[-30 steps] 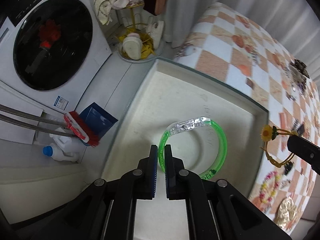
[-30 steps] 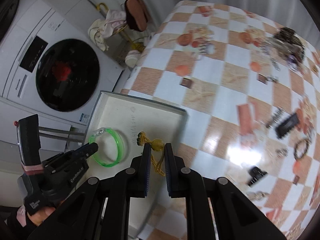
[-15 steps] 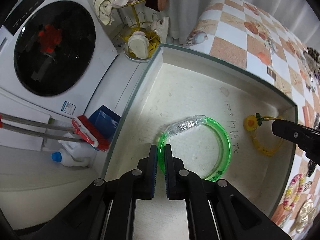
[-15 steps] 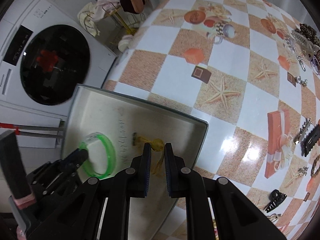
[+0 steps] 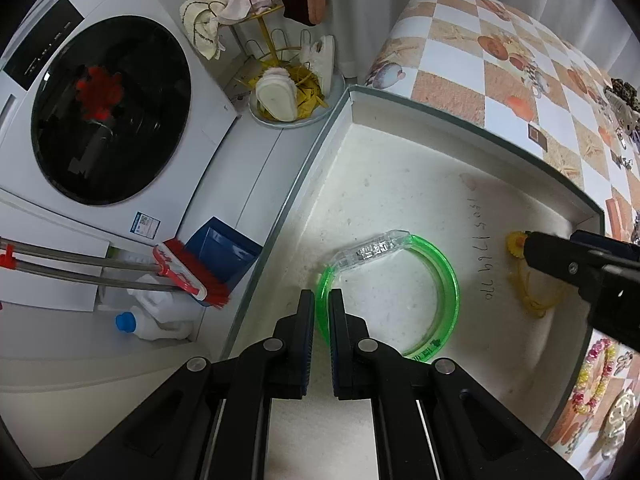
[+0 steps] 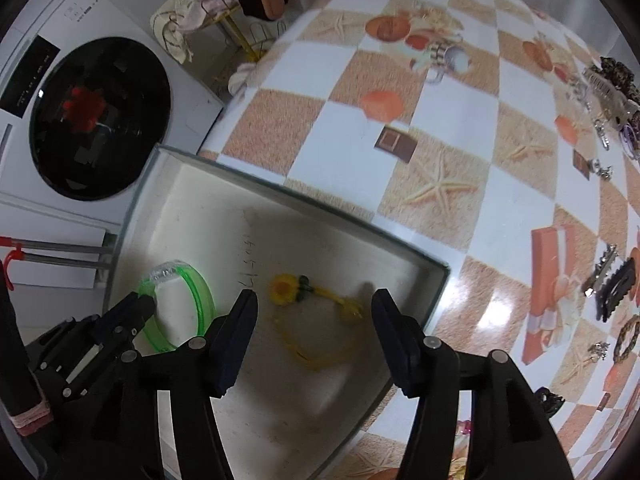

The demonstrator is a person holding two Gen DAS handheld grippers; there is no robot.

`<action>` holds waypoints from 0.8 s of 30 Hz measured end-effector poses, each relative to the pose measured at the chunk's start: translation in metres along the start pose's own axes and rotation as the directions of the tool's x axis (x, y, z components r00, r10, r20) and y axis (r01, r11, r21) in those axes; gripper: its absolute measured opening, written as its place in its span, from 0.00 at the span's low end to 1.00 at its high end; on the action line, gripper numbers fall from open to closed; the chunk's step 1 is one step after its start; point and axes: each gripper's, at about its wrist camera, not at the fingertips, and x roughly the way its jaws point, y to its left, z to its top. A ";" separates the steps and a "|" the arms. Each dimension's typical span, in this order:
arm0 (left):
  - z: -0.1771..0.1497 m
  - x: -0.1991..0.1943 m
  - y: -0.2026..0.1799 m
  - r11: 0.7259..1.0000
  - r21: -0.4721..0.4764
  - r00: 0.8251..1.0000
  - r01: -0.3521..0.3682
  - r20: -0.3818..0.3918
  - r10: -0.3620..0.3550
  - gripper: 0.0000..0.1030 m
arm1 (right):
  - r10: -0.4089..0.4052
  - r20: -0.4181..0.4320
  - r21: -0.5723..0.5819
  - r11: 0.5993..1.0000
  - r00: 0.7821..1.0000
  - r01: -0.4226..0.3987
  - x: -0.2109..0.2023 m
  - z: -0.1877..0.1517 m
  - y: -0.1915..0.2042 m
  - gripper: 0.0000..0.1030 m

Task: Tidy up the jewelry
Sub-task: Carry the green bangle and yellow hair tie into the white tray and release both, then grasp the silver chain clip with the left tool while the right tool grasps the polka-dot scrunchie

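A white tray (image 5: 480, 132) (image 6: 320, 204) sits at the corner of the checked table. In it is a green see-through bangle (image 5: 448, 280) (image 6: 200, 296) with a clear clasp. My left gripper (image 5: 322, 300) (image 6: 144, 306) is shut on the bangle's near rim. A yellow sunflower band (image 6: 282, 289) (image 5: 532, 304) lies loose on the tray floor. My right gripper (image 6: 316, 300) (image 5: 536, 248) hangs over it; its jaws are opening and stand wide apart on either side of the band, with the pads off it.
Hair clips (image 6: 612, 288) and other small pieces are scattered over the tablecloth at right, and a bead bracelet (image 5: 596, 376) lies just outside the tray. Off the table's left edge stand a washing machine (image 5: 108, 108), a red broom (image 5: 188, 268) and a rack with slippers.
My right gripper came down into the tray shut on the yellow band, then opened; the band now lies on the tray floor. The left gripper kept its hold on the bangle.
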 end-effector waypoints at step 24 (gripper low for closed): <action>-0.019 -0.065 -0.046 0.984 0.160 0.996 0.080 0.016 -0.083 1.00 | 0.010 0.078 0.293 0.956 0.997 -0.033 -0.096 -0.090 -0.090 0.80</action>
